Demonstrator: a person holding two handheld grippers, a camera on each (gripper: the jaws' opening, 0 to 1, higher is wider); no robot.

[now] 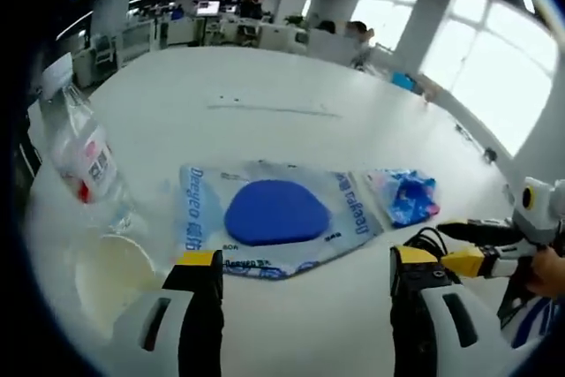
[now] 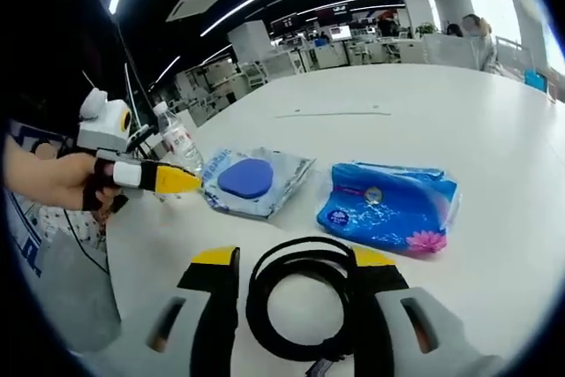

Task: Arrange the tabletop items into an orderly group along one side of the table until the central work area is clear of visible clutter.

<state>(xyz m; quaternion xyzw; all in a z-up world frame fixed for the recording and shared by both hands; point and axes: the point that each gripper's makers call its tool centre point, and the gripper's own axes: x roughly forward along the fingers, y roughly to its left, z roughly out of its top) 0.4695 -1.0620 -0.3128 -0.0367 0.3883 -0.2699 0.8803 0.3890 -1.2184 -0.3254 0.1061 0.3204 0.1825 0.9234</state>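
A clear printed bag holding a blue oval pad (image 1: 275,211) (image 2: 252,178) lies flat on the white table (image 1: 265,86). Just right of it is a blue packet (image 1: 406,196) (image 2: 388,205). My left gripper (image 1: 305,258) hovers open just short of the bag, with nothing between its jaws. It also shows from the side (image 2: 181,181), held by a hand (image 2: 53,178). My right gripper (image 2: 293,256) has a black cable coil (image 2: 300,297) filling the gap between its jaws and touching both. That gripper (image 1: 459,258) shows near the packet, with the cable coil (image 1: 430,240) at its tips.
A clear water bottle (image 1: 84,161) (image 2: 177,143) stands left of the bag, with a white cup (image 1: 110,275) in front of it. The far half of the table is bare. Office desks and windows lie beyond. A hand (image 1: 547,271) holds the right gripper.
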